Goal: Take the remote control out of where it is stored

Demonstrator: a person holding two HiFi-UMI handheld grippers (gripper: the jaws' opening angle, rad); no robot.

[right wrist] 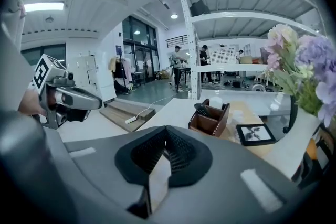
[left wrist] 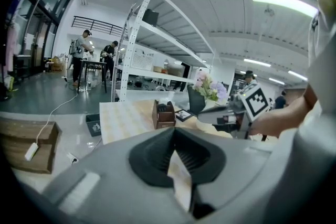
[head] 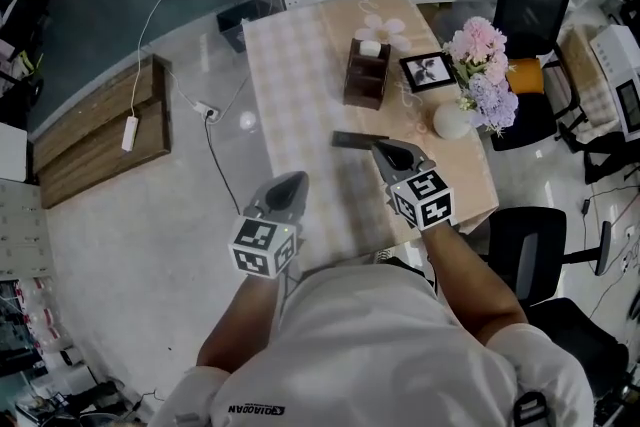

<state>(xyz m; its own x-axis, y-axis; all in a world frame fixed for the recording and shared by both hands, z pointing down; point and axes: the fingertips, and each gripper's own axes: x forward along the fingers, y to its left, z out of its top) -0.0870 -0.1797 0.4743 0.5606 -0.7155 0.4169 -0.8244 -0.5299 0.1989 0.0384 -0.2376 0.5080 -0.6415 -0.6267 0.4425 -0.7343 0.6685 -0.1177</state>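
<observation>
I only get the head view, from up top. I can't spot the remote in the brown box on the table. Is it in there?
Observer: Yes. The right gripper view shows a dark remote sticking up out of the brown box, next to a white thing.
Operator: Is the right gripper holding something?
Observer: No. Its own view shows the right gripper shut, with nothing in it.
Operator: Is anybody else in the room?
Observer: Yes. Two people stand far off, and you can see them in the left gripper view.
</observation>
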